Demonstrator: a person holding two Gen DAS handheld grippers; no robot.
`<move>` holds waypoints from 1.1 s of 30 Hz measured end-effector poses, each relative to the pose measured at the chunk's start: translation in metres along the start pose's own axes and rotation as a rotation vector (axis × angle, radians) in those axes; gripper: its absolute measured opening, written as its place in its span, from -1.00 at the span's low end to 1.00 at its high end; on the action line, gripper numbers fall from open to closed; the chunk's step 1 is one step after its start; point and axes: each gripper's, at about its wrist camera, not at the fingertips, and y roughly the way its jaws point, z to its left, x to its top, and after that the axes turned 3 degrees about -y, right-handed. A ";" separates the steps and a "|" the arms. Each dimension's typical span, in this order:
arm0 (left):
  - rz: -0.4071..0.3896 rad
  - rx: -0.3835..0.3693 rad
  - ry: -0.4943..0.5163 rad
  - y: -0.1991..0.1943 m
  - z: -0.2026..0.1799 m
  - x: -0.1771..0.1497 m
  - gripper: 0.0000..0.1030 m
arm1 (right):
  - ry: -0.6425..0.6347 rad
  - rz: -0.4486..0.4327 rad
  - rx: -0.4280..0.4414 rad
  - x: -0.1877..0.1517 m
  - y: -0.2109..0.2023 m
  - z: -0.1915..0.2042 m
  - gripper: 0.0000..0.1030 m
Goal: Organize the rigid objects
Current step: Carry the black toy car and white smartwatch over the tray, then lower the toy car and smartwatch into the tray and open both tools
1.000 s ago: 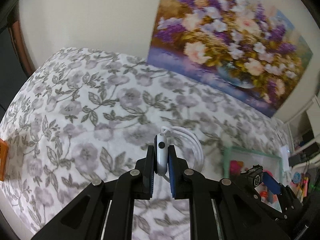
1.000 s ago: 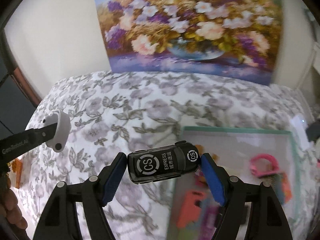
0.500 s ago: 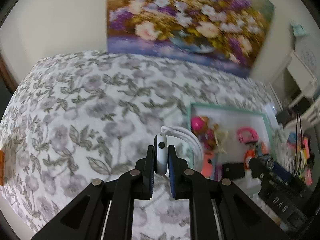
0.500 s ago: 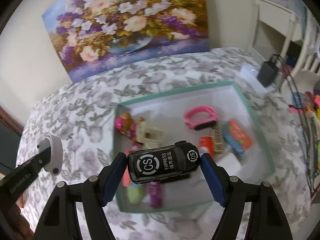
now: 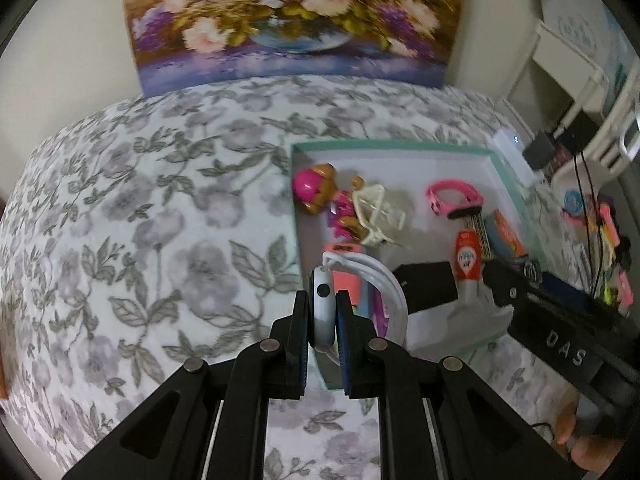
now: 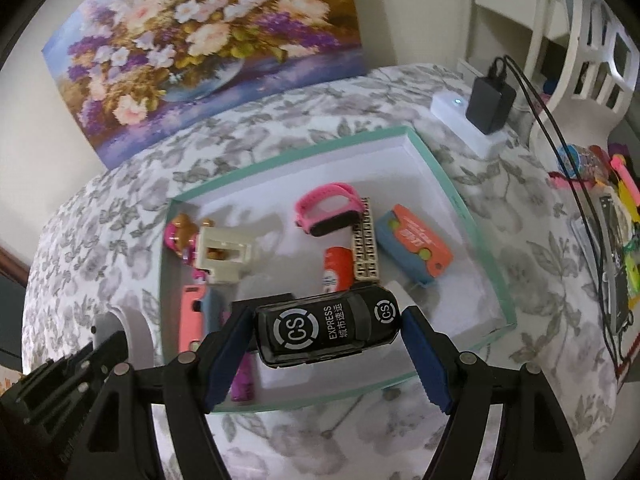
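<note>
My left gripper (image 5: 322,304) is shut on a white smartwatch (image 5: 390,292), whose strap loops off to the right. It hangs over the near left corner of a teal-rimmed white tray (image 5: 392,148) on the flowered bedspread. My right gripper (image 6: 326,322) is shut on a black toy car (image 6: 312,332) marked "CS EXPRESS", above the near part of the tray (image 6: 444,184). In the tray lie a pink doll (image 6: 180,234), a cream clip (image 6: 224,256), a pink band (image 6: 328,214), an orange tube (image 6: 336,268) and a blue and orange box (image 6: 416,244). The watch (image 6: 128,332) also shows at the lower left of the right wrist view.
A flower painting (image 6: 200,40) leans on the wall behind the bed. A white power strip with a black adapter (image 6: 490,104) sits past the tray's far right corner. A white chair (image 6: 592,60) and colourful clutter (image 6: 616,248) stand to the right. Bare bedspread (image 5: 140,220) stretches left.
Both grippers have travelled right across the bedspread and now hang over the tray, which has come fully into view. Each still grips the same object.
</note>
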 end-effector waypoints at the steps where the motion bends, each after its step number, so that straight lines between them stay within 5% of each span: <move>1: 0.010 -0.001 0.009 0.004 -0.004 0.000 -0.75 | -0.002 -0.001 -0.005 0.000 0.002 -0.002 0.52; 25: 0.049 0.030 0.108 0.038 -0.029 -0.002 -0.74 | -0.017 0.014 -0.009 0.006 0.025 -0.006 0.53; 28: 0.048 0.025 0.110 0.037 -0.029 -0.002 -0.67 | -0.016 0.019 -0.010 0.005 0.026 -0.006 0.53; 33: 0.034 0.017 0.104 0.031 -0.028 -0.001 -0.27 | -0.018 0.018 -0.011 0.004 0.026 -0.006 0.53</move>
